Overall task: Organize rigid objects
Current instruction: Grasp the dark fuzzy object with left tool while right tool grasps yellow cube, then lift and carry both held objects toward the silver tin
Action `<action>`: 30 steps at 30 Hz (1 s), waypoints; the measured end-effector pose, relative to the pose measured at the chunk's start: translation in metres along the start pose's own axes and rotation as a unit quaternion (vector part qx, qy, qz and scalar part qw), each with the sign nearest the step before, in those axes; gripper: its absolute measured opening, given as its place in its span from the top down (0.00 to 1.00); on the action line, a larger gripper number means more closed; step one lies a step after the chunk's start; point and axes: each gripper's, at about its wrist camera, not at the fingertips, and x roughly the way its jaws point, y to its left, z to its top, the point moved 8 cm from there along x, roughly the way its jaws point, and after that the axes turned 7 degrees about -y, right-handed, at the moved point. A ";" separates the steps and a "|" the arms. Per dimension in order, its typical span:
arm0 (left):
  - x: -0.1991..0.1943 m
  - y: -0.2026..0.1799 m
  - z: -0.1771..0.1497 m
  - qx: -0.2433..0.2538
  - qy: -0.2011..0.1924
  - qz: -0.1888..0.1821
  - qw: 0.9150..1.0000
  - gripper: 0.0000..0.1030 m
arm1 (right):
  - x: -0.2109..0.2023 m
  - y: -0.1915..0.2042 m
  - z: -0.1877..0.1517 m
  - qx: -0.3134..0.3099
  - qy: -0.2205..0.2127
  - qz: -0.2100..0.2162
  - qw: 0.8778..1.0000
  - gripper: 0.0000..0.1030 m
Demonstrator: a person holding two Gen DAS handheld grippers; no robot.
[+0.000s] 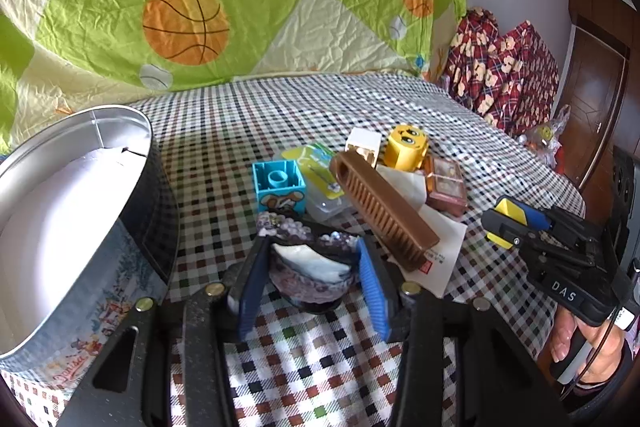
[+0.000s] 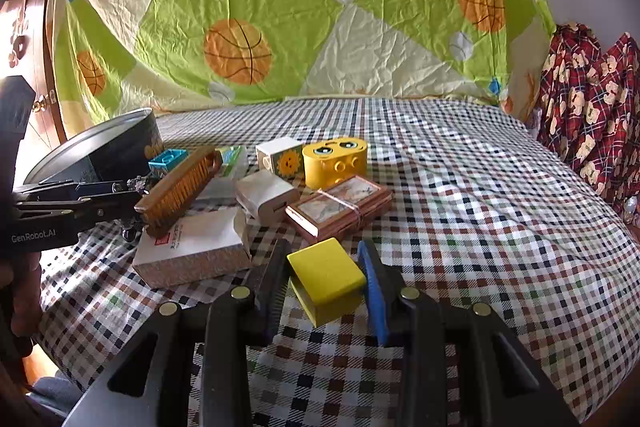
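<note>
The left gripper (image 1: pixel 314 267) is clenched on a purple geode (image 1: pixel 310 269), a rough, knobbly stone with a glossy white hollow facing up; it sits on the checked cloth (image 1: pixel 320 367) just right of the round tin (image 1: pixel 72 227). The tin is smooth metal, open, pale inside, with a printed wall. The right gripper (image 2: pixel 326 283) grasps a yellow block (image 2: pixel 326 273), a flat, matte, rounded-edge slab whose top tilts toward the camera, its long axis running from near left to far right, one corner pointing at the pile.

The pile lies on the cloth between the tin and the block. A brown brush (image 1: pixel 382 209) with ribbed bristles lies aslant, long axis far left to near right in the left view, resting on a white box (image 2: pixel 192 247). Beside it are a hollow blue brick (image 1: pixel 278 187), a yellow face brick (image 2: pixel 334 161) with studs, a white cube (image 2: pixel 280 157) with a sun print, a white adapter (image 2: pixel 266 197), and tied framed tiles (image 2: pixel 340 207). Behind hangs a crinkled basketball sheet (image 2: pixel 280 27).
</note>
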 end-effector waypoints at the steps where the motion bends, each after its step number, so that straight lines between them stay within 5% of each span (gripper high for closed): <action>1: -0.002 0.001 0.001 0.000 -0.005 0.003 1.000 0.58 | -0.002 0.000 0.002 0.001 -0.008 -0.002 1.000 0.64; 30: -0.044 0.007 0.016 -0.006 -0.132 0.048 0.990 0.58 | -0.022 0.006 0.044 0.011 -0.117 -0.013 0.993 0.64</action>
